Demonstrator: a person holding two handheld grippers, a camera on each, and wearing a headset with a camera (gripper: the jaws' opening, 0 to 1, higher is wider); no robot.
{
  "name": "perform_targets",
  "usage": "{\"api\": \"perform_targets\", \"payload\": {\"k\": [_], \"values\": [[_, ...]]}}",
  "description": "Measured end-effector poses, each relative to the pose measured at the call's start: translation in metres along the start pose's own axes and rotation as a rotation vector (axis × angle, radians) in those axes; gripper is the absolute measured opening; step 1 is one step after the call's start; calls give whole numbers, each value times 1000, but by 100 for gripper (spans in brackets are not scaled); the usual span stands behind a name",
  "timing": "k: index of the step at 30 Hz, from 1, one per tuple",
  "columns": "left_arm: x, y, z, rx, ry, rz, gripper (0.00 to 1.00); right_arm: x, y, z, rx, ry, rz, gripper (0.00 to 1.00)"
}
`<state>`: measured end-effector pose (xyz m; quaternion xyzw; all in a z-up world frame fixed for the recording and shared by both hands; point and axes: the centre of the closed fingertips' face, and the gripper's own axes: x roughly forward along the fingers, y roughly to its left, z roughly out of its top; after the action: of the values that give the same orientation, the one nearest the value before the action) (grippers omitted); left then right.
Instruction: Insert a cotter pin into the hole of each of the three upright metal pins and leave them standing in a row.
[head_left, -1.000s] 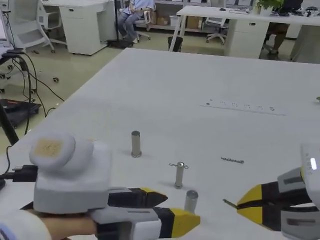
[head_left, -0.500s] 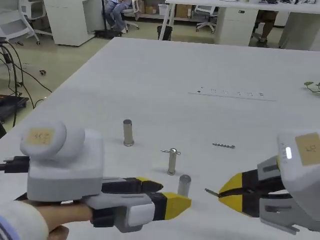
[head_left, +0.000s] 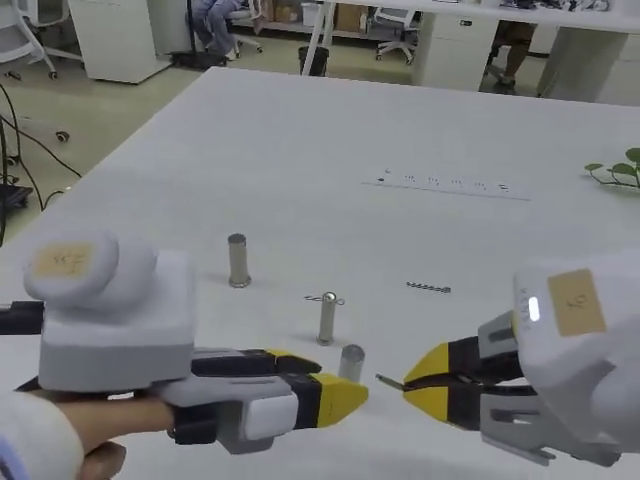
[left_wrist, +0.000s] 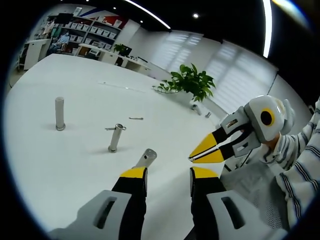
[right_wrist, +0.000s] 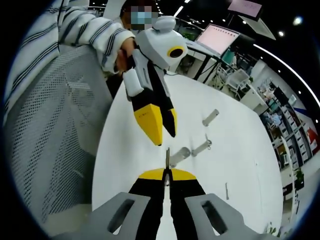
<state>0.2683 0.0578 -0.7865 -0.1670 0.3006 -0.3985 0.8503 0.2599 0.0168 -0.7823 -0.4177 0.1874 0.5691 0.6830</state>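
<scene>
- My right hand-held gripper (head_left: 410, 385) (right_wrist: 167, 176) pinched a cotter pin (head_left: 390, 382) (right_wrist: 167, 157), and its tip was near the nearest metal pin (head_left: 351, 362) (left_wrist: 146, 158).
- My left hand-held gripper (head_left: 338, 384) (left_wrist: 167, 175) was spread, just beside that pin.
- The pins stood by the near edge of the worktop (head_left: 350, 130). The middle pin (head_left: 327, 322) carried a second cotter pin (head_left: 323, 298).

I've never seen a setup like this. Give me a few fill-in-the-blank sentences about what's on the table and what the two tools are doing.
1. The right tool is shut on a cotter pin, while the jaws of the left tool are ___.
2. The far pin, middle pin and near pin make ___ upright metal pins on the table.
3. An inserted cotter pin already sits through the ___ pin.

Missing words: open; three; middle.
</scene>
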Motion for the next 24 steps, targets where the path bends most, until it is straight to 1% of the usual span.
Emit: {"api": "perform_targets", "payload": {"k": [4,7,9,12,15,18,21,22,24], "values": [[1,-1,2,5,0,-5,30,1,4,0,-11,10,6,3],[1,-5,3,-4,0,-30,26,1,5,0,-24,19,6,3],[2,-8,3,-22,5,-50,24,2,4,1,-33,22,-2,3],[4,-10,3,-15,10,-62,23,4,3,3,-33,18,-10,3],[6,-13,3,-22,12,-72,23,6,4,4,-44,18,-7,3],[7,-15,3,-37,16,-88,19,9,5,5,-52,19,-5,3],[9,-17,1,-48,33,-99,14,11,5,8,-55,12,-10,3],[10,-17,1,-56,34,-99,14,11,4,9,-58,11,-13,3],[10,-16,0,-89,39,-101,13,12,3,10,-57,7,-18,3]]}}
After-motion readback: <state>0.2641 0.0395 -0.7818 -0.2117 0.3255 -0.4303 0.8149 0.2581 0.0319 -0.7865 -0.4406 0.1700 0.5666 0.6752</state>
